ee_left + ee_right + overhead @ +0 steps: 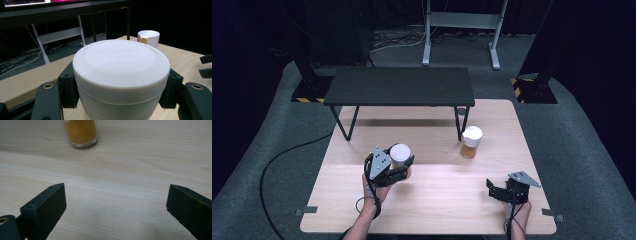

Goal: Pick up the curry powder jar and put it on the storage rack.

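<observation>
White-lidded jar (121, 75) sits clamped in left gripper (393, 167) above table (437, 200) centre — grip's near the lid, so it could slip. Right gripper (507, 192) idle, jaws wide — 2nd jar (471, 142) apart.

Bright overhead light falls on the table (437, 200); the room around it is dark. All pictures are soft, the lid (120, 60) washed pale.

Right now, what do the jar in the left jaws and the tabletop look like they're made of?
Jar: its white lid looks like matte moulded plastic, with faint raised lettering on top; the body below is hidden. Tabletop: pale wood or wood-look laminate, smooth with a printed-looking grain; which one is unclear.
</observation>
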A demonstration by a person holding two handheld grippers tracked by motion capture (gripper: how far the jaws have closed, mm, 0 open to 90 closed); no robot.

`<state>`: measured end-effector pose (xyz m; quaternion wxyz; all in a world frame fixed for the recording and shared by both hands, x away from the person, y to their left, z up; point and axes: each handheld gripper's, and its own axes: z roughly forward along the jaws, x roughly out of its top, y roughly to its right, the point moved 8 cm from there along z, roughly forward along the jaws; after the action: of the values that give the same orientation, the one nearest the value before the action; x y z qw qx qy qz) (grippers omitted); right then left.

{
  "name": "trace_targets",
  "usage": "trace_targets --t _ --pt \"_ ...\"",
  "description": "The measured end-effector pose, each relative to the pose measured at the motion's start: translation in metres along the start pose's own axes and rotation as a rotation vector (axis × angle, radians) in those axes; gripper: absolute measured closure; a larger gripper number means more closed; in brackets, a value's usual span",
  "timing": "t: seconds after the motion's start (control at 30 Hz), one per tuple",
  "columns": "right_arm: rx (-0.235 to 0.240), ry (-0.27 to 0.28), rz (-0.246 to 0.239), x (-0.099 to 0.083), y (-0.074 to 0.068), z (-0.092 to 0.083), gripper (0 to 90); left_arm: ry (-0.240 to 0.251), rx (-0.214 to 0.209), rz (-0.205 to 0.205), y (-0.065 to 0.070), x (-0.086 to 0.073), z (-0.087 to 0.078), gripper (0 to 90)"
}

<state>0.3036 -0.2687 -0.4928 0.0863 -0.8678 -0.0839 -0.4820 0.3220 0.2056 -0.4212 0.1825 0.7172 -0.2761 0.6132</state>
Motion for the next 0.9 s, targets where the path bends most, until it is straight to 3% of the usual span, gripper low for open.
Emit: trace_targets --t 0.47,0.9 --pt "0.002 0.002 0.000 0.000 0.000 0.000 1.9 -0.019 0.003 -0.016 -0.010 -0.001 0.008 33.3" --pt "0.005 -0.004 0.000 0.000 0.000 0.001 1.9 -0.023 0.006 -0.002 -0.015 0.005 0.014 33.3"
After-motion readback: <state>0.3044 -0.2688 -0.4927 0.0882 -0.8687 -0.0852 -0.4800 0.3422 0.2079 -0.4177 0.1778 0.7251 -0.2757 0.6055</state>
